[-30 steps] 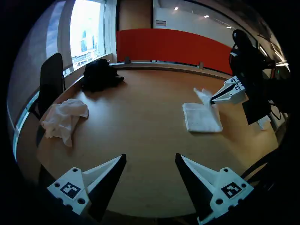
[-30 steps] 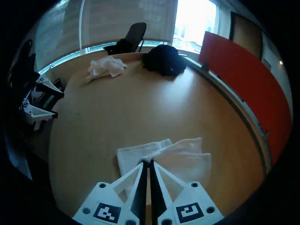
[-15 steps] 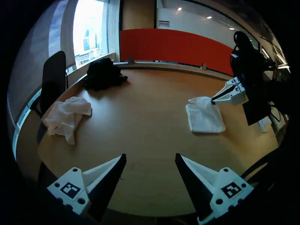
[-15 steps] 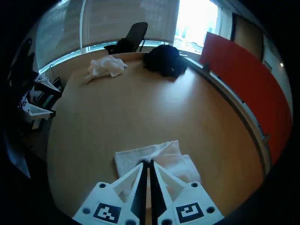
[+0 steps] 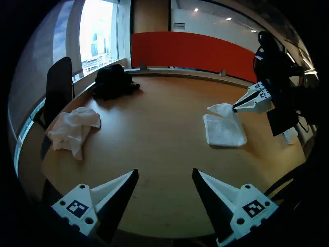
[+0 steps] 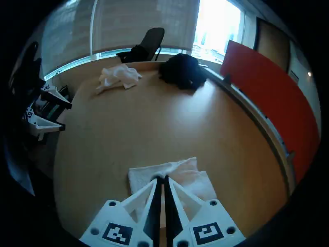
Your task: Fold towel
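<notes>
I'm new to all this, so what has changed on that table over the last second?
The right tool, shut on a corner of the white towel, carried the loose flap across the rest, so the towel now lies narrower, folded over itself. It has not let go. The left tool stayed open over the table, and the crumpled towel and black bag did not move.

Round wooden table (image 5: 164, 123), folded white towel (image 5: 224, 131), crumpled white cloth (image 5: 74, 129), black bundle (image 5: 112, 80)

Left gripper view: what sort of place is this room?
Probably an office meeting room: a large round wooden table, an office chair beside tall windows, and a red partition panel along the table's far edge.
</notes>
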